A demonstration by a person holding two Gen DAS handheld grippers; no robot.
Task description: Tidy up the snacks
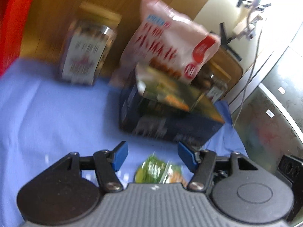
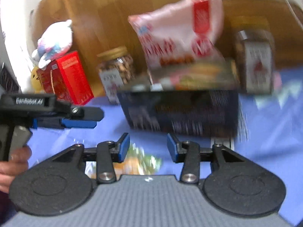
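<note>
A dark blue box [image 1: 170, 121] [image 2: 180, 111] stands on the blue cloth, with a flat green-gold pack [image 1: 170, 92] [image 2: 195, 73] on top and a pink snack bag [image 1: 170, 43] [image 2: 180, 34] leaning behind it. A small green packet [image 1: 159, 172] [image 2: 140, 162] lies on the cloth just under both grippers. My left gripper [image 1: 151, 155] is open and empty, just short of the box. My right gripper [image 2: 148, 147] is open and empty, also in front of the box. The left gripper [image 2: 81, 121] shows at the left of the right wrist view.
Nut jars stand by the wooden wall: one left of the box [image 1: 87, 51] [image 2: 117, 70], one right [image 2: 253, 60] [image 1: 214, 83]. A red box [image 2: 66, 77] with a plush toy [image 2: 55, 39] sits far left. The cloth's right edge [image 1: 227, 113] meets a metal surface.
</note>
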